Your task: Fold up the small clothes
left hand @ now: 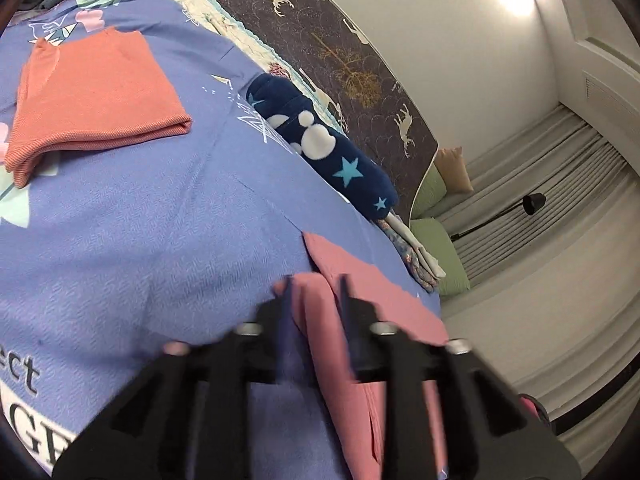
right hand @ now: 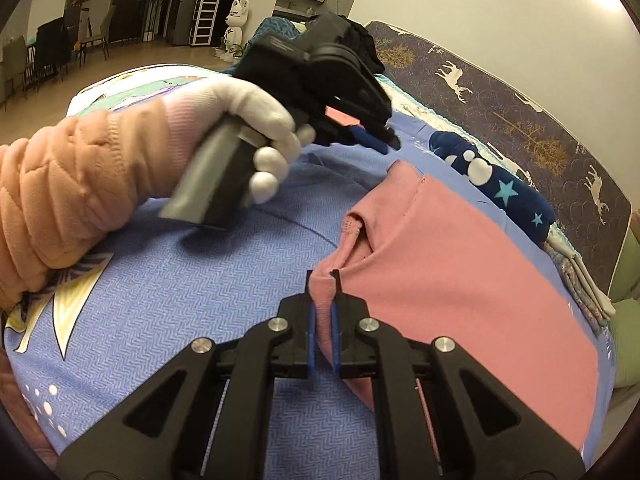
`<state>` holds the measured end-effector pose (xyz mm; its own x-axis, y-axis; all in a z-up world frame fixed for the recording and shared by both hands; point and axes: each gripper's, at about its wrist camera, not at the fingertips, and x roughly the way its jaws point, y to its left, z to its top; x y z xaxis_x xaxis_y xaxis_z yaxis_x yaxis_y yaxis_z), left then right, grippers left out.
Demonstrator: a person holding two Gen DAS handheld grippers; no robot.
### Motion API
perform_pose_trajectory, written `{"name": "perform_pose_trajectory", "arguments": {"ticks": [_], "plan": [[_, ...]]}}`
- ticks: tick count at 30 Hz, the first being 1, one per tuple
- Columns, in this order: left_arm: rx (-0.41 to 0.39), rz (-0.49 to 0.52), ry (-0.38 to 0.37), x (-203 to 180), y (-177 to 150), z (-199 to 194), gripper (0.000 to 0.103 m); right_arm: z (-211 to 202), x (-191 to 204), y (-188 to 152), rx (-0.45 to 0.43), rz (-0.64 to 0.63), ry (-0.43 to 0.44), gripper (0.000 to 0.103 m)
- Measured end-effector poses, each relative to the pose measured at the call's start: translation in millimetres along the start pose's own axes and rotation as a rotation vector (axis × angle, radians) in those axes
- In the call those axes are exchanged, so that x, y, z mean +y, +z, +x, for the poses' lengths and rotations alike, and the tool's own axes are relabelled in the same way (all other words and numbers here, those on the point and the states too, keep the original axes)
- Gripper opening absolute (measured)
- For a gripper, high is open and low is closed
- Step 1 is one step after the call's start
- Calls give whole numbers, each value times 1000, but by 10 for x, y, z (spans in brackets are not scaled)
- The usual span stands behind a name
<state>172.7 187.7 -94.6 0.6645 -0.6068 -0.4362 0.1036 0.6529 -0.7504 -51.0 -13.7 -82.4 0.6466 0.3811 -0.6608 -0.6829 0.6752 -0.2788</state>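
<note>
On the bed (left hand: 140, 240), salmon garment (left hand: 96, 104) lies folded; pink garment (right hand: 460, 260) remains unfolded, right gripper (right hand: 323, 276) jaws pinching it, left gripper (left hand: 316, 284) jaws half-spread astride its edge.

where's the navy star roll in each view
Left wrist: navy star roll sits centre, slightly right, at the blue sheet's far edge beside the deer-print mattress.
Right wrist: the roll lies at upper right, beyond the pink garment.
Shared landmark: the deer-print mattress runs right behind it in both.
</note>
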Motion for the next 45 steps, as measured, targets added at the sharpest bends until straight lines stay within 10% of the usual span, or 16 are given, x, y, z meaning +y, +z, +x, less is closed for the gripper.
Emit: {"name": "perform_pose_trajectory", "arguments": {"ticks": [11,27,34,45], "plan": [[229,44,-105,-184,-282,327,74,-56,-103,-4,-17,41,11,7],[220,59,-64,-248,-220,611,44,-48,-133,-15,-3,60,24,10],[219,87,-43,-254,-239,528,44,-195,-57,-187,-8,-61,-54,49],[233,103,-66,-280,-277,479,67,146,45,-156,90,-145,-182,54]]}}
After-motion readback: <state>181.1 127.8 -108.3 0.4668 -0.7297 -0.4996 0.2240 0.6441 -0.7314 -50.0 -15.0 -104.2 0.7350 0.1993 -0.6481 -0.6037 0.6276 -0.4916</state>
